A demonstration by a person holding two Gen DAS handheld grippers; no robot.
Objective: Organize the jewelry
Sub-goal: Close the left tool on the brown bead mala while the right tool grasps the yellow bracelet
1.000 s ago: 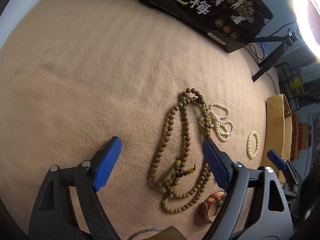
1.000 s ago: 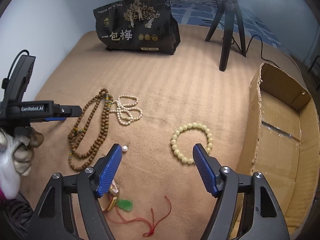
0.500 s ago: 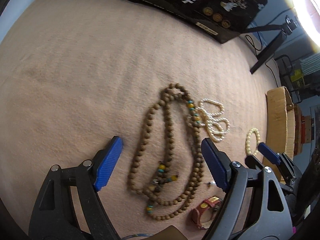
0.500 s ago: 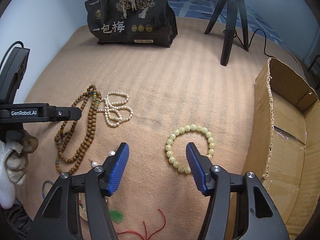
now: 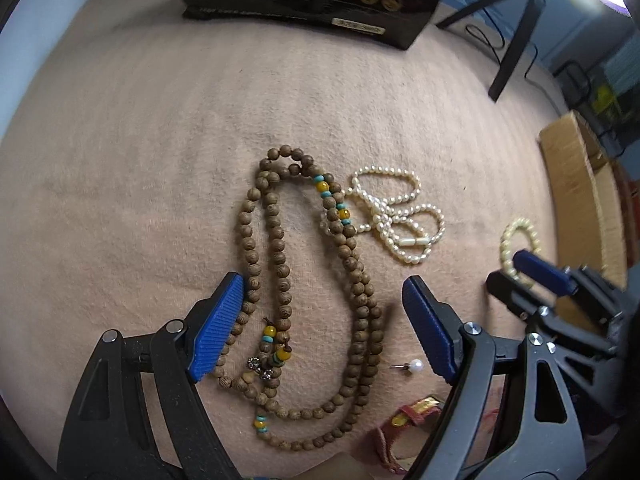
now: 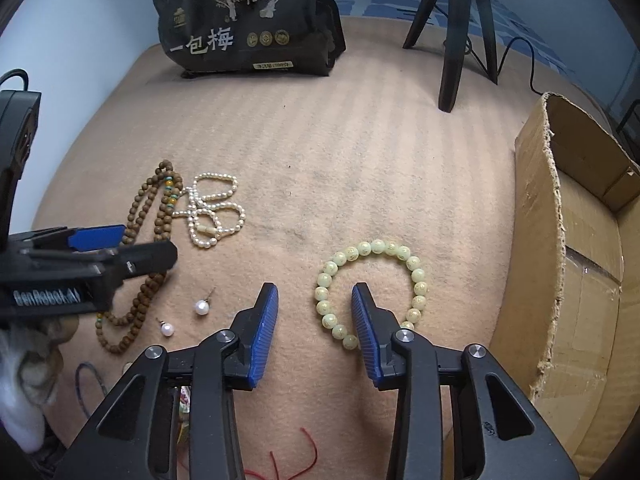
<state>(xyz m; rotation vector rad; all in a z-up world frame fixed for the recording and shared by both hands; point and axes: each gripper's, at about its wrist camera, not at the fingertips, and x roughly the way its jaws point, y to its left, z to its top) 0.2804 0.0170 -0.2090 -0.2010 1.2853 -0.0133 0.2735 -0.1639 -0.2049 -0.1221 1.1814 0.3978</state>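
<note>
A long brown wooden bead necklace (image 5: 280, 272) lies on the tan blanket; it also shows in the right wrist view (image 6: 152, 216). My left gripper (image 5: 322, 320) is open, its blue pads straddling the necklace's lower loops just above them. A white pearl strand (image 5: 394, 216) lies right of it, also in the right wrist view (image 6: 212, 210). My right gripper (image 6: 314, 324) is open but narrowed, its pads either side of the left arc of a pale green bead bracelet (image 6: 374, 286). Two pearl studs (image 6: 201, 306) lie left of it.
An open cardboard box (image 6: 576, 248) stands at the right. A black snack bag (image 6: 248, 24) and a tripod (image 6: 456, 36) stand at the back. A red woven bracelet (image 5: 404, 424) and red cord (image 6: 288, 460) lie near the front edge.
My left gripper has moved over the wooden necklace so its pads now straddle it. My right gripper has moved forward onto the green bracelet and its jaws have narrowed.
</note>
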